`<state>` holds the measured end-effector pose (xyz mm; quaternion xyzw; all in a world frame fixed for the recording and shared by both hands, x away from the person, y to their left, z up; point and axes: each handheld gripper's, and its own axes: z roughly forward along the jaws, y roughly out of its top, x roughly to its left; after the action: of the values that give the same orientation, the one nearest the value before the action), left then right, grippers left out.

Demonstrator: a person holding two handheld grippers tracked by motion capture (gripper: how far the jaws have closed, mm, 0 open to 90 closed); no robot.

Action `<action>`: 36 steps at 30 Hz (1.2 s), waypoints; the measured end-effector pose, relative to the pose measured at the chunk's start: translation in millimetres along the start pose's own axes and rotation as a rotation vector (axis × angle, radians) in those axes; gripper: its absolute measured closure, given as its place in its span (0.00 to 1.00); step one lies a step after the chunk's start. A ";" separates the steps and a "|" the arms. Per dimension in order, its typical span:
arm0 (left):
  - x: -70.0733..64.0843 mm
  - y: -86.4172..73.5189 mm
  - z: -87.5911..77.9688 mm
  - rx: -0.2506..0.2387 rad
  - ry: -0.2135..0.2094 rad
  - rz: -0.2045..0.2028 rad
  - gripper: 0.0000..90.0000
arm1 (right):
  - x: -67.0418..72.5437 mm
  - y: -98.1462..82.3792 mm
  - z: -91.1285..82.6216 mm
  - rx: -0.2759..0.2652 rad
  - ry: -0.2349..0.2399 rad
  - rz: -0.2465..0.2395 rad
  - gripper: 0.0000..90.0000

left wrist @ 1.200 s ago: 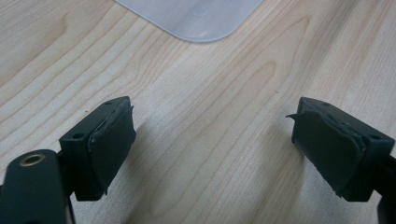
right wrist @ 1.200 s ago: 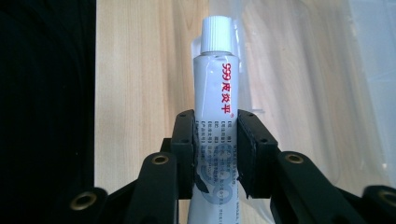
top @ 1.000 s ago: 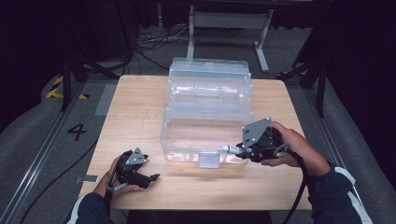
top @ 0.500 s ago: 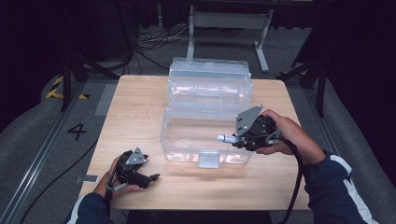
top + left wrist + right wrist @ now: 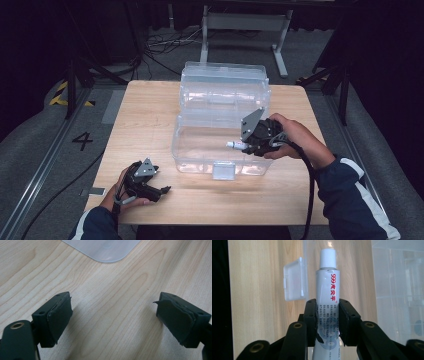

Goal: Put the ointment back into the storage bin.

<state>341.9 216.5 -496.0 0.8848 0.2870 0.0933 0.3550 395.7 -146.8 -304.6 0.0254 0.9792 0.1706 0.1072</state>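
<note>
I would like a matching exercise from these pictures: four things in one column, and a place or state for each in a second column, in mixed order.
Things:
1. left tongs
2. right tongs
3. tube
4. clear box

Places or states:
A. white cap, red print
B. open, low over the near left part of the table
C. lid open, in the middle of the table
D. shut on the tube, over the box

Pairs: 1-B, 2-D, 3-A, 4-C

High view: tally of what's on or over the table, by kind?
Clear box: 1
Tube: 1, clamped in the right gripper over the box
Grippers: 2, the left gripper open and resting on the table
Total: 4
</note>
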 end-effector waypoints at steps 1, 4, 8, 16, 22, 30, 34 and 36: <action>0.0 0.0 0.0 0.000 0.000 0.000 0.15 | -1.1 0.4 2.0 0.005 0.005 0.001 0.78; 0.0 0.0 0.0 0.000 0.000 0.000 0.15 | -4.8 0.9 8.5 0.021 0.015 0.003 0.78; 0.0 0.0 0.0 0.000 0.000 0.000 0.15 | -8.4 1.1 16.7 0.041 0.022 0.008 0.78; -0.1 -0.1 -0.1 0.001 0.000 -0.001 0.15 | -19.3 -0.2 40.0 0.078 0.054 0.024 0.78; 0.0 0.0 0.0 0.000 0.000 0.000 0.15 | -27.6 -5.7 55.9 0.110 0.069 0.045 0.78; 0.0 0.0 0.0 0.000 0.000 0.000 0.15 | -33.1 -14.7 73.2 0.155 0.093 0.061 0.78; 0.4 0.0 -0.1 0.000 -0.002 0.000 0.15 | -33.5 -16.8 81.0 0.176 0.099 0.067 0.78; 0.5 -0.1 -0.3 0.001 -0.002 0.000 0.16 | -32.8 -18.7 86.0 0.179 0.112 0.068 0.78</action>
<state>342.2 217.0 -495.8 0.8851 0.2866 0.0923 0.3548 446.2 -139.0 -383.3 0.0585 0.9935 0.0871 0.0436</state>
